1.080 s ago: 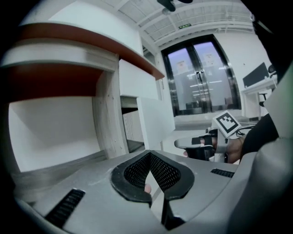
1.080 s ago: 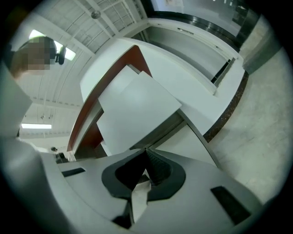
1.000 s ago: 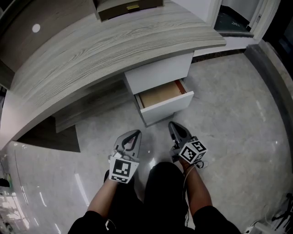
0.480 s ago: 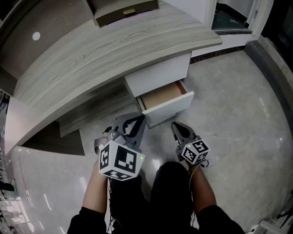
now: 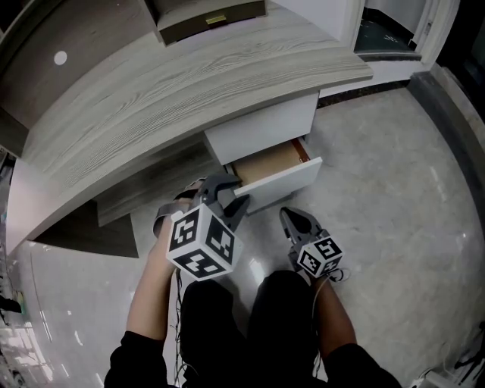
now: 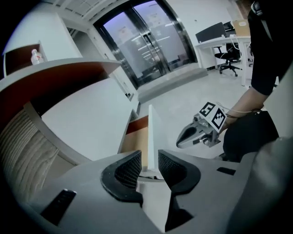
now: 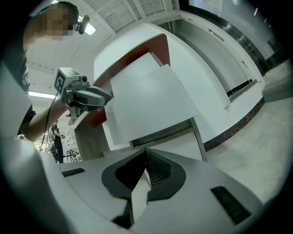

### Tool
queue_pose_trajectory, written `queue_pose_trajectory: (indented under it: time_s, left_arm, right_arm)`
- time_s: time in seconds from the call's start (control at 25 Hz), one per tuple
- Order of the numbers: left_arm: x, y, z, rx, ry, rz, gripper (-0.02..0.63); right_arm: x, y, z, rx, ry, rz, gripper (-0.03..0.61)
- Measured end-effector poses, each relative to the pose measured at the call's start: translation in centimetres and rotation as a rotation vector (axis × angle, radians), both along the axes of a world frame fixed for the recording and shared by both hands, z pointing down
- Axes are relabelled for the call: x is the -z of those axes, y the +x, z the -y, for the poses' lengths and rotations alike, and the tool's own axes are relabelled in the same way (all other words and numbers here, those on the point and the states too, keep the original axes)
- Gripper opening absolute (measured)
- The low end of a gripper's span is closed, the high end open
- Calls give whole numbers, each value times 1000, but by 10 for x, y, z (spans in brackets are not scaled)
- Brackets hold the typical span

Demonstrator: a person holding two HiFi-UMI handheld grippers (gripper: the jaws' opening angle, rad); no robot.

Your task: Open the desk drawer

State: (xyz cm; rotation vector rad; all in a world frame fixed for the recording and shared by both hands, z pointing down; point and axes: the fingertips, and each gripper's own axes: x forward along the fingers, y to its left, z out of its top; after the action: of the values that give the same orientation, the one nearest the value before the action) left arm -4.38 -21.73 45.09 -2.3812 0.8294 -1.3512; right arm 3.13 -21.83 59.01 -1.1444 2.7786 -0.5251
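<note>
The white desk drawer point(image 5: 279, 180) stands partly pulled out under the grey wood-grain desktop point(image 5: 189, 76), and its brown inside point(image 5: 265, 158) shows. My left gripper point(image 5: 227, 198) is at the drawer front's left corner. In the left gripper view, my left gripper point(image 6: 149, 157) has its jaws opening, with the thin edge of the drawer front point(image 6: 150, 130) standing between them and a gap on each side. My right gripper point(image 5: 292, 220) hangs shut and empty just in front of the drawer, low over the floor. The right gripper point(image 7: 147, 157) faces the white cabinet.
A closed white drawer front point(image 5: 261, 125) sits above the open one. A brown box point(image 5: 208, 15) lies on the desktop. The person's dark-trousered legs point(image 5: 250, 318) are under both grippers. Glossy grey floor point(image 5: 394, 189) spreads to the right, and a dark threshold point(image 5: 386, 38) lies at the far right.
My left gripper has risen and moved forward to the drawer's left corner, rolled, and its jaws have gone from shut to open. The right gripper has hardly moved.
</note>
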Motion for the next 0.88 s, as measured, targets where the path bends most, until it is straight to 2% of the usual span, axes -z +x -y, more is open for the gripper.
queue_pose_trajectory:
  time_s: [0.16, 0.32, 0.52, 0.68, 0.88]
  left_arm:
    - [-11, 4, 3, -3, -39, -18, 120]
    - [-19, 5, 7, 2, -63, -21, 120]
    - [-26, 9, 9, -4, -70, 0, 117]
    - [-28, 11, 8, -4, -75, -12, 115]
    - [-30, 12, 7, -17, -73, -16, 106]
  right_arm:
    - [-2, -1, 2, 10, 1, 5, 6]
    - [-3, -4, 3, 24, 22, -41, 6]
    - [8, -8, 7, 35, 84, -137, 6]
    - [21, -14, 5, 55, 135, -202, 6]
    - [47, -9, 5, 30, 181, -212, 6]
